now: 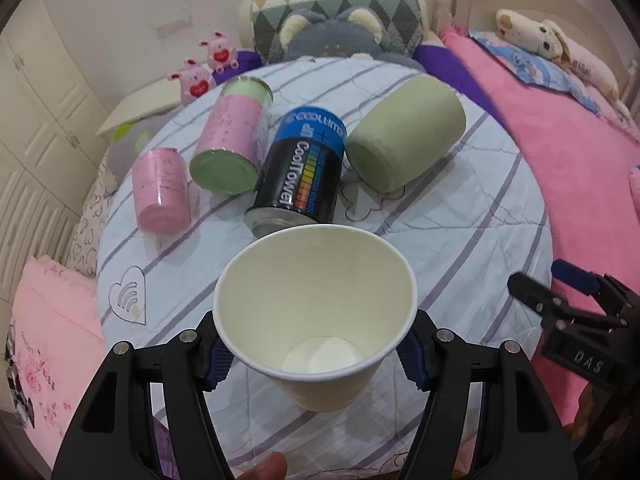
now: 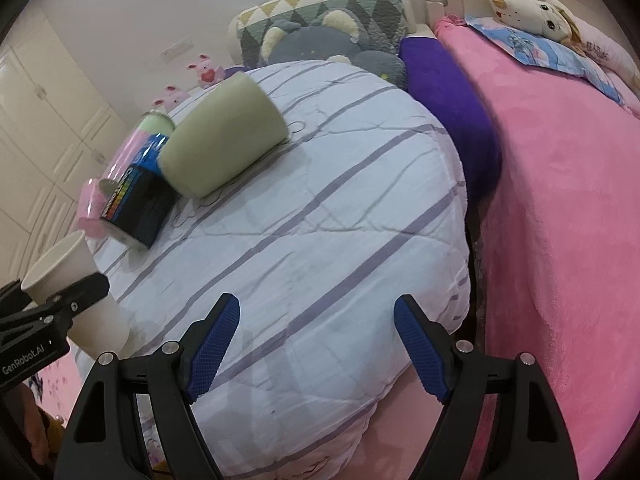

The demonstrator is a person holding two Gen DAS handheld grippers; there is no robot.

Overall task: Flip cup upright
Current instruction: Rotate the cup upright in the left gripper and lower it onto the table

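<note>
A white paper cup (image 1: 316,320) is held between the blue pads of my left gripper (image 1: 316,354), mouth up and tilted toward the camera, just above the striped quilt (image 1: 460,208). The same cup (image 2: 76,292) shows at the left edge of the right wrist view, with a left gripper finger across it. My right gripper (image 2: 316,344) is open and empty over the quilt's near edge (image 2: 320,220), to the right of the cup. It also shows at the right edge of the left wrist view (image 1: 560,312).
Behind the cup, lying on the quilt: a small pink can (image 1: 162,192), a pink-and-green can (image 1: 232,144), a black-and-blue CoolTower can (image 1: 300,172) and a pale green cup (image 1: 404,136). A pink blanket (image 2: 560,200) lies right, and plush toys (image 1: 320,36) lie behind.
</note>
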